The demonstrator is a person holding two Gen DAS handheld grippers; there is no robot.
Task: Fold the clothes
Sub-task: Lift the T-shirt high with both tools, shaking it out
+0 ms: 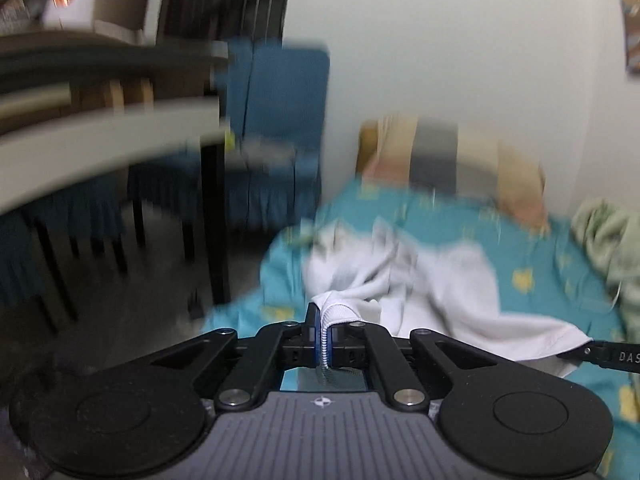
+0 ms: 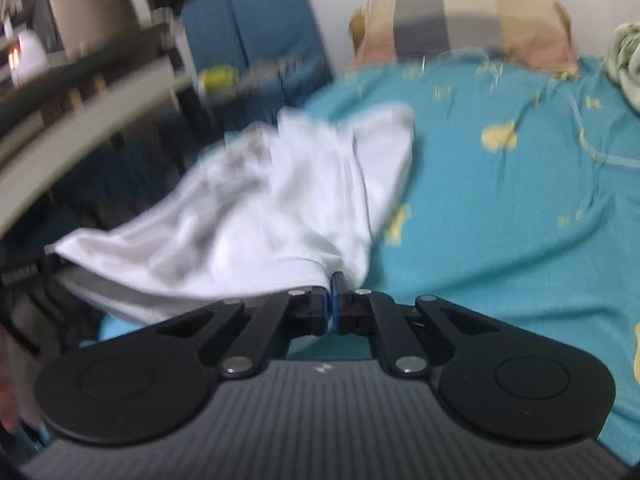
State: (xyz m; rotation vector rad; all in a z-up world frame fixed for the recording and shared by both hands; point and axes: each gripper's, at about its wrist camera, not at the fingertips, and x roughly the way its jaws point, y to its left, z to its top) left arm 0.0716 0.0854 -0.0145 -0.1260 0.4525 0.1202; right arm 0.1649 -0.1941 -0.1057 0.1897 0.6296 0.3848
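A white garment point(image 1: 404, 288) hangs bunched over the teal bedsheet point(image 1: 532, 248), stretched between both grippers. My left gripper point(image 1: 325, 332) is shut on its ribbed white hem, which sticks up between the blue pads. In the right wrist view the same white garment point(image 2: 280, 200) trails left and away from my right gripper point(image 2: 333, 298), which is shut on another part of its ribbed edge. The other gripper's black tip point(image 1: 604, 356) shows at the right edge of the left wrist view, under the cloth. Both views are blurred by motion.
A striped pillow point(image 2: 460, 20) lies at the bed's head against the white wall. A pale green crumpled cloth point(image 2: 628, 56) sits at the far right. Left of the bed stand a blue-covered chair point(image 1: 276, 128) and a dark-legged table point(image 1: 120, 148).
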